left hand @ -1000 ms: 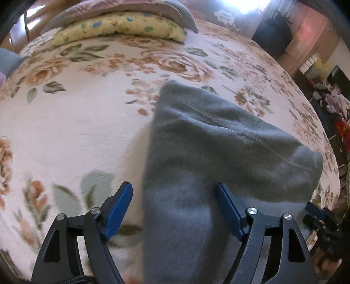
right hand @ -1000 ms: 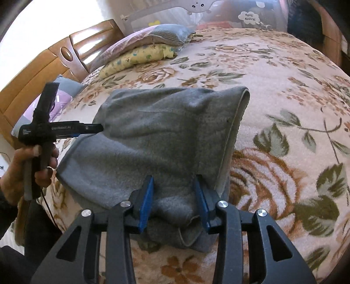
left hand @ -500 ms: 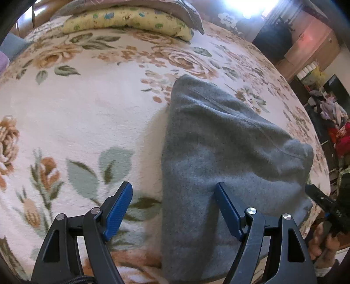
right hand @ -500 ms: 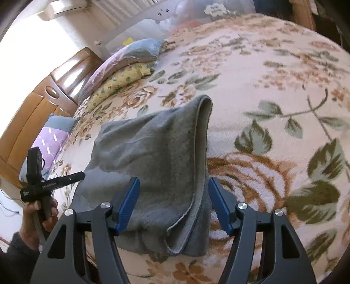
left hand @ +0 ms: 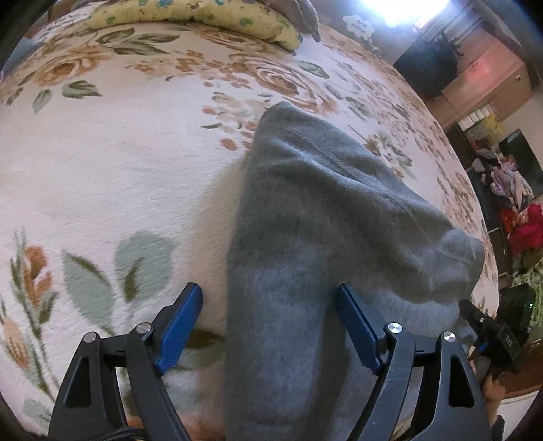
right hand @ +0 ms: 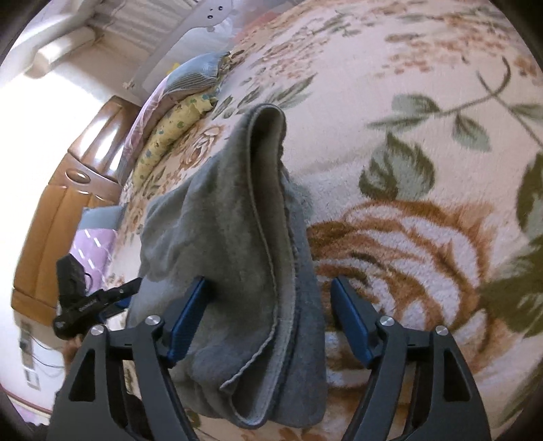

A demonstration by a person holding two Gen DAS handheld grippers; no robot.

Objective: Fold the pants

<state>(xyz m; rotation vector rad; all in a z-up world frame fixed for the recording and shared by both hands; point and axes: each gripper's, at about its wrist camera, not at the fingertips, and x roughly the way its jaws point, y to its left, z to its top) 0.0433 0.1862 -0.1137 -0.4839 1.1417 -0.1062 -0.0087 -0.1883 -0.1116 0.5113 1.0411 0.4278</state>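
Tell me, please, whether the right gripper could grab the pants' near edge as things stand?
Probably yes. The right gripper has just been opening, and the near edge of the pants lies between its fingers, which aren't pressing on it. Nothing lies over the cloth; closing should catch it.

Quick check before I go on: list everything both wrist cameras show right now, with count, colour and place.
Folded fleece pants: one, grey, on the bed's near edge, under both grippers.
Floral plush bedspread: one, cream with brown roses and green leaves, covering the bed.
Long patterned pillow: one, yellow, at the head of the bed.
Striped pillow: one, grey-blue, on top of the yellow one.
Wooden headboard: one, brown, behind the pillows.
Clothes heap: red and pale, off the bed's far side.
Left gripper: black, blue pads, open over the pants.
Right gripper: same colours, jaws just opened, pants edge between them.
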